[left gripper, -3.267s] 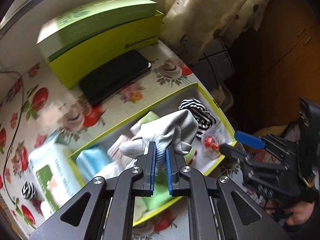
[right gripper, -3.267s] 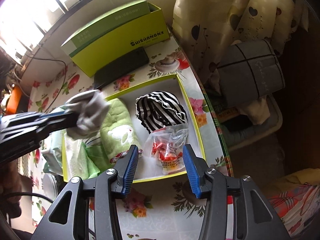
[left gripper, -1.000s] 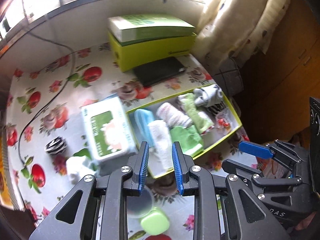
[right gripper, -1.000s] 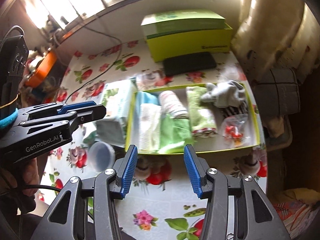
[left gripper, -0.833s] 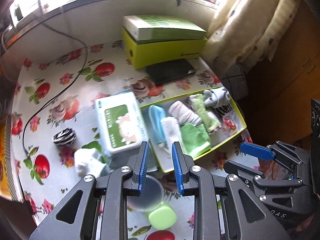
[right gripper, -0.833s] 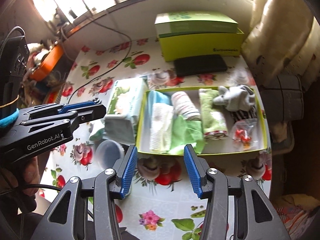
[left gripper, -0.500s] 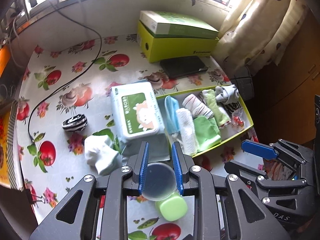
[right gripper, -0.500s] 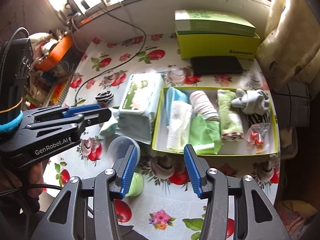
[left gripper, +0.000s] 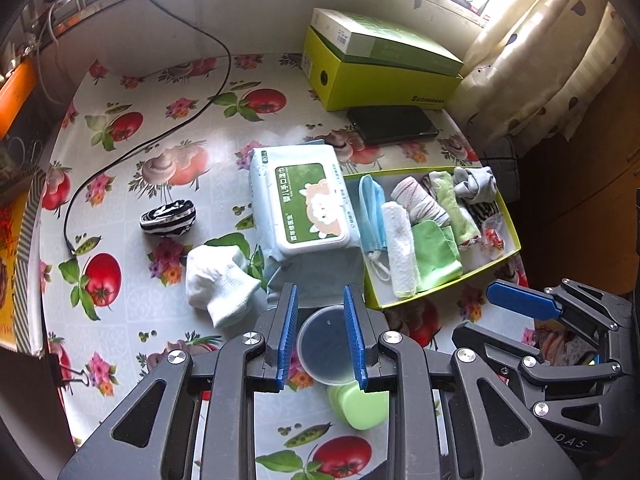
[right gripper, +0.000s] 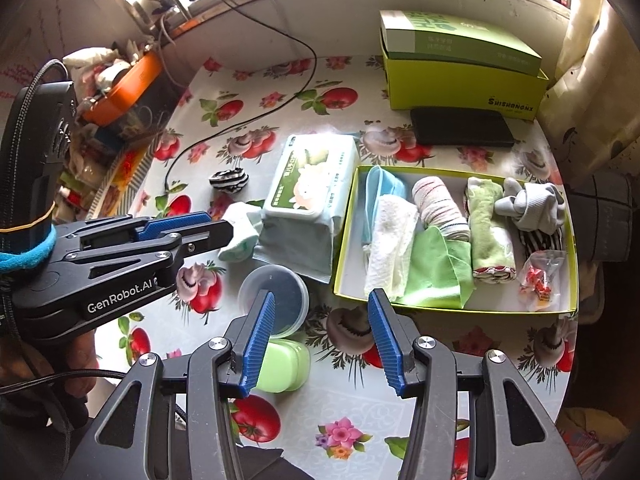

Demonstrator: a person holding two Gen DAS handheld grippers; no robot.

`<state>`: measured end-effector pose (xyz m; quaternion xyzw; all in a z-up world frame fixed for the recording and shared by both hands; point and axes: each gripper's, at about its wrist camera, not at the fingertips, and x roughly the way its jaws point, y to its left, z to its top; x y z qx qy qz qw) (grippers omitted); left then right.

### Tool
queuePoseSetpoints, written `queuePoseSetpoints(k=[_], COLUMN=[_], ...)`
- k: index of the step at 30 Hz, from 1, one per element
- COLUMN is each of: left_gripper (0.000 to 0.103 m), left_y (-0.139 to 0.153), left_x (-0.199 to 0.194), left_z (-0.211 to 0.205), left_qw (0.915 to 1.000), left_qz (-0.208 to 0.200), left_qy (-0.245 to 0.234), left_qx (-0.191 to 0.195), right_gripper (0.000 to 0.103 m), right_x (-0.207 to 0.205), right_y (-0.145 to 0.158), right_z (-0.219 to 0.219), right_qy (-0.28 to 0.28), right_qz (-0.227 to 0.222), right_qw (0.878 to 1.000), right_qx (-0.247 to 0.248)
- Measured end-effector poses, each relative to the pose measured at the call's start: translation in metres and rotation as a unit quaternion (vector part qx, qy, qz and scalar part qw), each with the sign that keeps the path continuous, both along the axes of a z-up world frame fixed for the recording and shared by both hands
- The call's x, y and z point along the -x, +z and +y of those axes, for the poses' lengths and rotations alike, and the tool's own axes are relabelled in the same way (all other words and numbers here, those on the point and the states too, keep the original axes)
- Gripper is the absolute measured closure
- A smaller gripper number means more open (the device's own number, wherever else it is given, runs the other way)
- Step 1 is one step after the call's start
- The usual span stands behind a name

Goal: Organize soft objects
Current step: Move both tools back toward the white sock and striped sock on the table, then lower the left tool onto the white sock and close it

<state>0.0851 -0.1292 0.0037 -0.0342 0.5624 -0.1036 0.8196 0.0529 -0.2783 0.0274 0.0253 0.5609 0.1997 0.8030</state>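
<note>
A yellow-green tray (left gripper: 514, 245) (right gripper: 452, 307) holds several rolled cloths, a blue mask (left gripper: 370, 208) and a grey sock (left gripper: 476, 186) (right gripper: 534, 204) at its far right end. A white sock (left gripper: 218, 280) (right gripper: 240, 230) and a black-and-white striped roll (left gripper: 169, 218) (right gripper: 229, 181) lie loose on the table left of a wet-wipes pack (left gripper: 304, 206) (right gripper: 312, 184). My left gripper (left gripper: 322, 338) (right gripper: 192, 226) is open and empty, high above the table's front. My right gripper (right gripper: 322, 340) (left gripper: 520, 306) is open and empty, near the tray's front edge.
A clear round lidded container (left gripper: 326, 350) (right gripper: 276, 300) and a green soap case (left gripper: 360, 404) (right gripper: 282, 366) sit at the front. A green box (left gripper: 380, 68) (right gripper: 460, 76) and black wallet (left gripper: 392, 124) (right gripper: 462, 126) stand at the back. A black cable (left gripper: 160, 136) crosses the left side.
The left gripper has let go of the grey sock, which now lies in the tray. Both grippers have pulled back and up, away from the tray, showing more of the table.
</note>
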Motion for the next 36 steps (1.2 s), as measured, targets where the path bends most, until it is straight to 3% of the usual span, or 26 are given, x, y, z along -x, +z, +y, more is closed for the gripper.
queuePoseSetpoints(k=[16, 31, 34, 36], left_gripper=[0.078, 0.078, 0.067, 0.065], left_y=[-0.015, -0.034, -0.040, -0.046], left_x=[0.004, -0.003, -0.008, -0.011], left_z=[0.031, 0.079, 0.084, 0.087], left_qw=[0.9990, 0.9928, 0.9919, 0.9912], left_qz=[0.027, 0.047, 0.049, 0.052], left_qy=[0.030, 0.102, 0.108, 0.113], left_qx=[0.022, 0.043, 0.044, 0.046], right_gripper=[0.053, 0.053, 0.052, 0.052], right_x=[-0.003, -0.007, -0.010, -0.012], right_y=[-0.005, -0.014, -0.015, -0.016], right_z=[0.014, 0.029, 0.031, 0.032], right_qy=[0.013, 0.026, 0.027, 0.029], right_qz=[0.007, 0.018, 0.020, 0.021], right_qw=[1.000, 0.999, 0.999, 0.999], right_qx=[-0.004, -0.008, -0.008, -0.008])
